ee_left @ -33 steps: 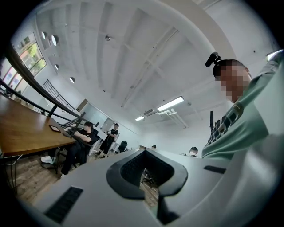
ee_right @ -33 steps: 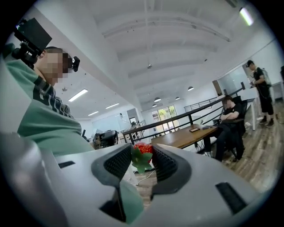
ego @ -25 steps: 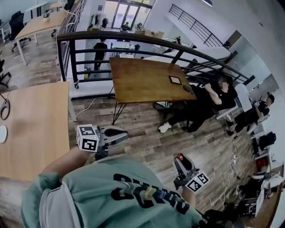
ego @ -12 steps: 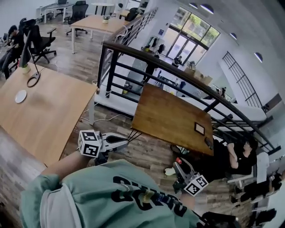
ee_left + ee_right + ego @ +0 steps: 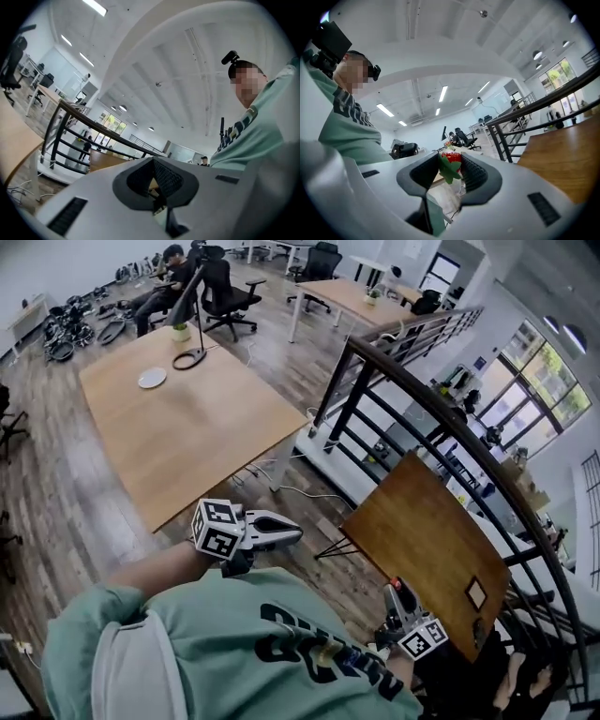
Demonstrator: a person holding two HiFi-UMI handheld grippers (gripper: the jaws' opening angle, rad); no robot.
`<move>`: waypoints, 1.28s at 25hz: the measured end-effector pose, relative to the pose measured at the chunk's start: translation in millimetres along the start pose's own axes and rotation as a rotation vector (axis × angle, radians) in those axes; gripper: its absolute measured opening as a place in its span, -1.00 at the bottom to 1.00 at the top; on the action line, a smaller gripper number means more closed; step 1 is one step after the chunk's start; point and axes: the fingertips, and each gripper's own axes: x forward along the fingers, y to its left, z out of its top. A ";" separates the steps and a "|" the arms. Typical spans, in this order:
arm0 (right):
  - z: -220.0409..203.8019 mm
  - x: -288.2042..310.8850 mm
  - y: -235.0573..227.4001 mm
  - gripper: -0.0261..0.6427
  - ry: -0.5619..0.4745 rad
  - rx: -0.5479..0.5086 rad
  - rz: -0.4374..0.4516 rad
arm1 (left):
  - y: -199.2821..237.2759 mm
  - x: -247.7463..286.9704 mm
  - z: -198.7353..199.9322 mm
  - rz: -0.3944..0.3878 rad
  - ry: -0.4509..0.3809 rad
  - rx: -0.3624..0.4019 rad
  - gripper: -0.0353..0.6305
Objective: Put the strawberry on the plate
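Pale wood counter (image 5: 187, 427) in the head view carries a small round white plate (image 5: 152, 378), well apart from the right gripper (image 5: 397, 590). A long carry could jolt its load. In the left gripper view, the left gripper (image 5: 153, 164) has its ribbed dark fingers (image 5: 168, 179) closed on nothing. In the right gripper view, ribbed fingers (image 5: 476, 172) pinch the glossy, leafy strawberry (image 5: 452, 157) near their tips, where it may slip.

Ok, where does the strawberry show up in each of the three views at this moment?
Head view: the strawberry is at lower right, a red spot at the tip of the right gripper.
Left gripper view: not in it.
Right gripper view: centre, pinched between the jaws, leaves toward the camera.
Shared landmark: the black railing, also in the left and right gripper views.
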 end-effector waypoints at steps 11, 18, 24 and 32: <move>28.9 216.9 35.5 -0.48 0.149 -0.112 0.211 | 112.4 -122.5 60.4 0.135 -0.198 0.010 -0.88; 55.3 363.9 69.0 -0.48 0.193 -0.174 0.287 | 192.7 -225.6 126.3 0.210 -0.278 0.063 -0.88; 30.9 484.2 110.7 -0.48 0.317 -0.215 0.445 | 242.1 -311.2 138.7 0.329 -0.361 0.056 -0.88; 13.9 627.3 151.5 -0.48 0.444 -0.240 0.724 | 268.6 -399.8 124.8 0.595 -0.513 0.014 -0.88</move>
